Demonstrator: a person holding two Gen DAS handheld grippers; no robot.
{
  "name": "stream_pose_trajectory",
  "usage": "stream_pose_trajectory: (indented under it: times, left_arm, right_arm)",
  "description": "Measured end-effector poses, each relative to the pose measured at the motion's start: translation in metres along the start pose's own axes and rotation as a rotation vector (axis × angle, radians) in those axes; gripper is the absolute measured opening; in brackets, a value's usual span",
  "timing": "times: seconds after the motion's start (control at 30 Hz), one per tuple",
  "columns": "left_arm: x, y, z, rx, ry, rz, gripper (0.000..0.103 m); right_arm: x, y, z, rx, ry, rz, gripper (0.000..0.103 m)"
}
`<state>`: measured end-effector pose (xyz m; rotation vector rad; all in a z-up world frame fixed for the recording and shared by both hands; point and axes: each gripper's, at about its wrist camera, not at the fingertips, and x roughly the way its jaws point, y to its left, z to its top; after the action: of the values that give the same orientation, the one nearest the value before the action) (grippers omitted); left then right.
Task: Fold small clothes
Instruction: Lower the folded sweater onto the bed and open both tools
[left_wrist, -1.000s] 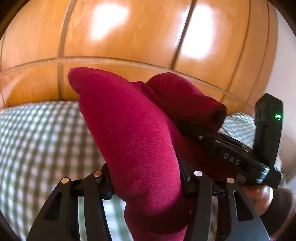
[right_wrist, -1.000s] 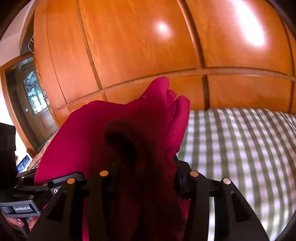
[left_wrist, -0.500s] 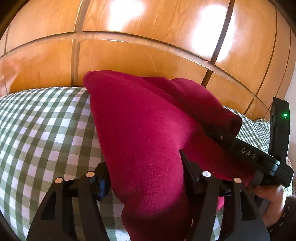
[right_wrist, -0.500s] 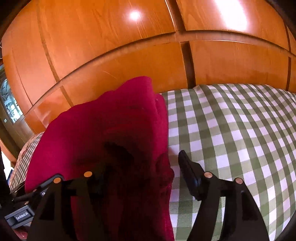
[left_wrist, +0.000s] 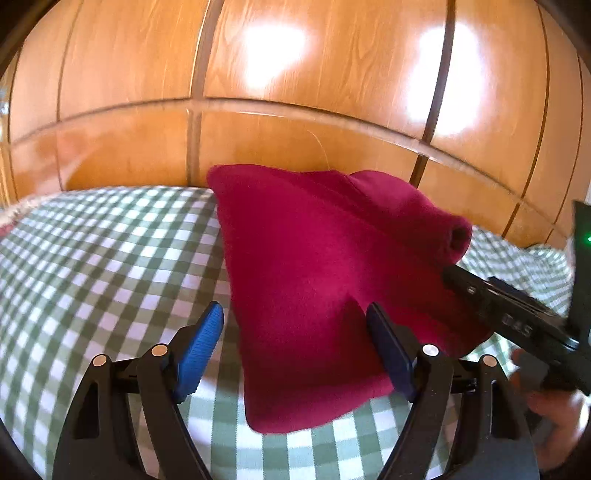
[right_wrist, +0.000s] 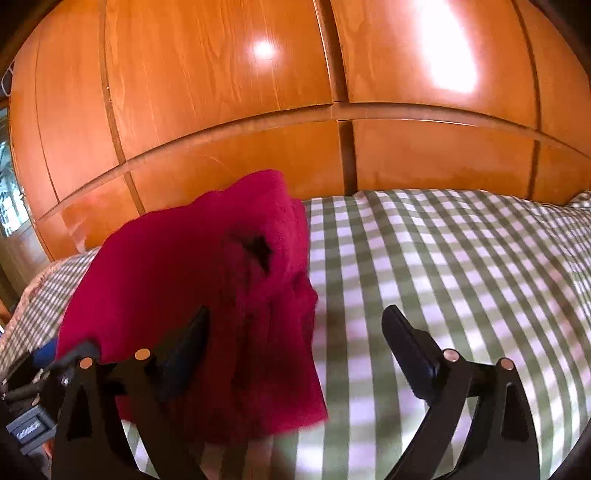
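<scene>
Both claws are letting go: the left gripper (left_wrist: 295, 328) has its jaws opening with the crimson garment (left_wrist: 325, 288) between its blue pads (left_wrist: 199, 343), neither pressing it. Likewise the right gripper (right_wrist: 295, 332) spreads its jaws, cloth lying by its left finger and the other finger clear over the bedding. That garment sits bunched on the green checked bedspread (right_wrist: 461, 266), before the wooden wardrobe (right_wrist: 258, 110).

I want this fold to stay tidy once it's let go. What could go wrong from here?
1. The red garment stands puffed up with an open tube end, so it may slump or unroll on the checked cloth.
2. Both tongs are opening, but the fabric sits between the left tongs and against the right tongs' left finger; pulling back could drag it.
</scene>
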<state>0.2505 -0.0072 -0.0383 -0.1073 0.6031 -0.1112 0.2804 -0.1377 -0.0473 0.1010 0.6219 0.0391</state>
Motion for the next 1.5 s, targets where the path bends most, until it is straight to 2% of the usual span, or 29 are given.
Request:
stream_pose_trajectory:
  times: [0.03, 0.1, 0.2, 0.4, 0.47, 0.57, 0.63, 0.77, 0.93, 1.07, 1.13, 1.23, 1.37, 1.5]
  left_arm:
    - [0.001, -0.002, -0.001, 0.009, 0.006, 0.022, 0.079]
    - [0.011, -0.002, -0.002, 0.013, 0.055, 0.066, 0.079]
    - [0.010, 0.002, -0.004, 0.002, 0.056, 0.082, 0.079]
    - [-0.021, 0.000, -0.012, 0.008, -0.024, 0.136, 0.079]
    - [-0.034, 0.000, -0.014, -0.002, -0.074, 0.177, 0.089]
    - [-0.054, -0.001, -0.017, -0.012, -0.150, 0.227, 0.091]
    - [-0.067, -0.004, -0.020, -0.010, -0.191, 0.269, 0.098]
    - [-0.087, -0.011, -0.028, 0.007, -0.241, 0.300, 0.099]
    - [-0.109, -0.017, -0.040, 0.026, -0.270, 0.281, 0.099]
    - [-0.117, -0.026, -0.045, 0.051, -0.278, 0.325, 0.099]
    - [-0.122, -0.027, -0.047, 0.055, -0.300, 0.321, 0.099]
    - [-0.128, -0.026, -0.046, 0.043, -0.324, 0.367, 0.099]
    - [-0.132, -0.022, -0.050, 0.031, -0.321, 0.351, 0.099]
    - [-0.137, -0.021, -0.058, 0.031, -0.332, 0.363, 0.099]
  right_arm:
    - [0.000, 0.001, -0.001, -0.015, 0.014, -0.064, 0.094]
    - [0.002, 0.002, -0.004, -0.024, 0.028, -0.127, 0.099]
    - [0.002, 0.004, -0.005, -0.043, 0.030, -0.155, 0.100]
    - [-0.025, 0.012, -0.013, -0.078, -0.086, -0.132, 0.101]
    - [-0.036, 0.014, -0.017, -0.083, -0.110, -0.116, 0.101]
    - [-0.052, 0.017, -0.026, -0.093, -0.136, -0.096, 0.101]
    - [-0.064, 0.019, -0.029, -0.101, -0.157, -0.086, 0.101]
    - [-0.083, 0.021, -0.035, -0.103, -0.199, -0.070, 0.101]
    - [-0.101, 0.019, -0.044, -0.090, -0.228, -0.061, 0.101]
    - [-0.116, 0.020, -0.050, -0.090, -0.271, -0.059, 0.101]
    - [-0.121, 0.022, -0.053, -0.097, -0.270, -0.061, 0.101]
    - [-0.129, 0.025, -0.061, -0.108, -0.268, -0.067, 0.101]
    - [-0.145, 0.027, -0.068, -0.112, -0.321, -0.070, 0.101]
    - [-0.145, 0.025, -0.069, -0.103, -0.318, -0.072, 0.101]
